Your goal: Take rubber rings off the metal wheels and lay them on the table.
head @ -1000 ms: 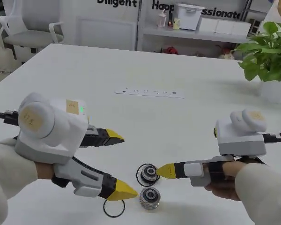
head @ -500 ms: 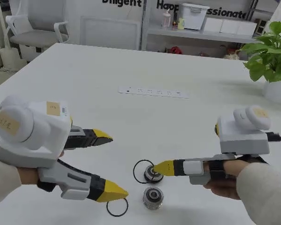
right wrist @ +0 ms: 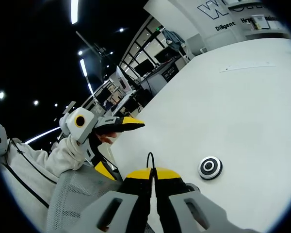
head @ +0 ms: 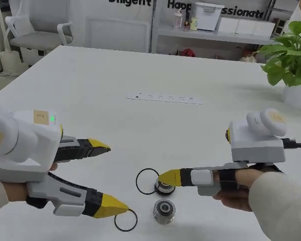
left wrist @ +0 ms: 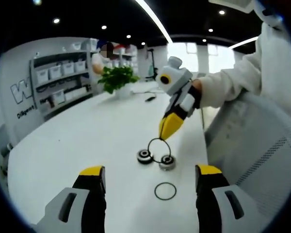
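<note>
Two metal wheels stand close together near the table's front edge, the farther wheel [head: 165, 189] [left wrist: 167, 162] and the nearer wheel [head: 163, 210] [left wrist: 145, 156]. My right gripper [head: 165, 177] [right wrist: 153, 173] is shut on a thin black rubber ring [head: 147, 181] [left wrist: 159, 149]. That ring hangs from the tips, offset to the left of the farther wheel. A second black ring [head: 125, 220] [left wrist: 165, 191] lies flat on the table. My left gripper [head: 108, 176] [left wrist: 150, 171] stands open to the left of the wheels, holding nothing, its lower jaw beside the loose ring.
A white power strip [head: 163, 98] lies across the table's middle. At the far right stands a potted plant [head: 290, 55]. Behind the table are a shelf with boxes [head: 206, 16] and a chair [head: 37, 35].
The right gripper has drawn the ring leftward off the farther wheel. The left gripper has moved back to the left and lower, away from the wheels.
</note>
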